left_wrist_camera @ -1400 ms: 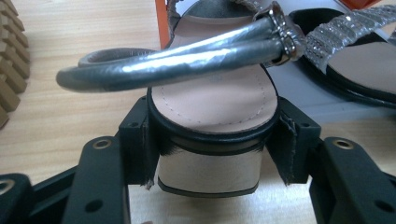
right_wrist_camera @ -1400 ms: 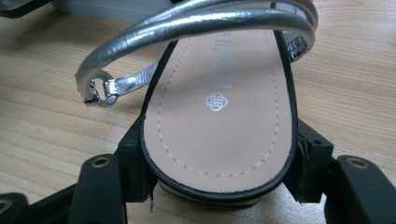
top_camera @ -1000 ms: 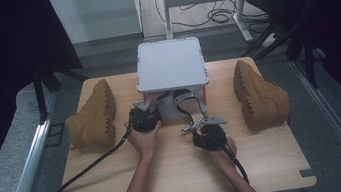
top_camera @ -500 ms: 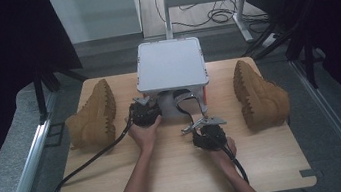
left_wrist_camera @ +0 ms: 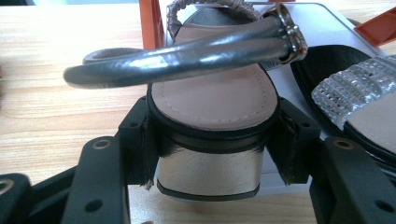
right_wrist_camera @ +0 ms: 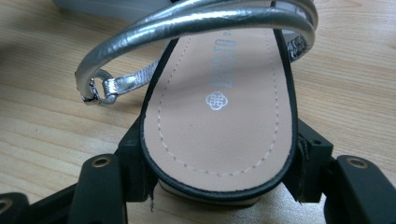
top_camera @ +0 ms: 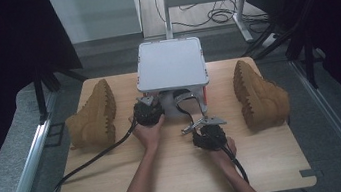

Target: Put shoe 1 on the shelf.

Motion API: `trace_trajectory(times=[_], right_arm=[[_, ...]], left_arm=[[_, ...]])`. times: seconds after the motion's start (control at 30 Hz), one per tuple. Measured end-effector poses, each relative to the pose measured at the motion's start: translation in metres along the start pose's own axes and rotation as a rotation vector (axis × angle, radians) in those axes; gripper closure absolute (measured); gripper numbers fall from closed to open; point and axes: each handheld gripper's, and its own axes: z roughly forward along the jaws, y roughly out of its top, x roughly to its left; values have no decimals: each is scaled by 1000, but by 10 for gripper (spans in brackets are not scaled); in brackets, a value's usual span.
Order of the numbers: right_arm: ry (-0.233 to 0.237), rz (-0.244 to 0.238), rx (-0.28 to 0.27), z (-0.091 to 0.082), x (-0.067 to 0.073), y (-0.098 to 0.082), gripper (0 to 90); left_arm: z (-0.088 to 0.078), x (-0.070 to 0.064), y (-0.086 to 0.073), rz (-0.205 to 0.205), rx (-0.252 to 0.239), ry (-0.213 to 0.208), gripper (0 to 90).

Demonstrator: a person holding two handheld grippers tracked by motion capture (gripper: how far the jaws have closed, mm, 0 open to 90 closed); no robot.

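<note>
**Two sandals held at the heel on a wooden table**

A pale wood-grain table [top_camera: 179, 175] is seen from above, the forearms entering from its near edge. The right gripper [top_camera: 202, 126] is clenched on the heel of a sandal [right_wrist_camera: 219, 116], its jaws pressed against both sides of the sole. A silver strap [right_wrist_camera: 196, 21] arches over the tan insole, on which a knot emblem and silver lettering are printed; the lettering cannot be read for certain. Slightly farther on, the left gripper [top_camera: 148, 110] is closed on the silver block heel of the second sandal [left_wrist_camera: 212, 93], beside a grey box [top_camera: 172, 65] whose lid is raised on orange posts. A tan boot [top_camera: 93, 117] lies to the left and another boot [top_camera: 259, 96] to the right. Beyond the table, grey floor, black curtains, a white cabinet and loose cables are seen.
</note>
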Motion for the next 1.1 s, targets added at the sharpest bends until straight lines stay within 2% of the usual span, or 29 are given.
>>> trace_trajectory(times=[0.17,0.23,0.33,0.4,0.47,0.5,0.6,0.63,0.67,0.73,0.83,0.9,1.1], right_arm=[[3,2,1,0,-1,0,384],[5,2,1,0,-1,0,384],[7,3,1,0,-1,0,384],[6,3,0,0,-1,0,384],[10,5,0,0,-2,0,383],[10,4,0,0,-2,0,382],[12,5,0,0,-2,0,380],[15,7,-2,0,-2,0,378],[15,7,-2,0,-2,0,378],[20,11,-1,0,-2,0,369],[25,14,-1,0,-3,0,366],[30,21,0,0,-3,0,357],[43,21,4,-2,-2,0,314]], left_arm=[[2,-2,-4,33,25,10,416],[4,-3,-7,39,42,-2,411],[3,-2,-8,35,37,-15,410],[-1,1,-6,46,40,-50,387],[-2,3,-6,51,42,-62,372],[-4,6,-6,56,55,-98,355],[-6,9,-6,74,70,-111,338],[-9,12,-7,72,67,-144,342],[-9,12,-7,72,67,-144,347],[-12,17,-8,75,65,-179,361],[-13,20,-9,83,67,-181,397],[-16,22,-9,83,61,-198,420],[-13,23,-9,91,66,-193,419]])
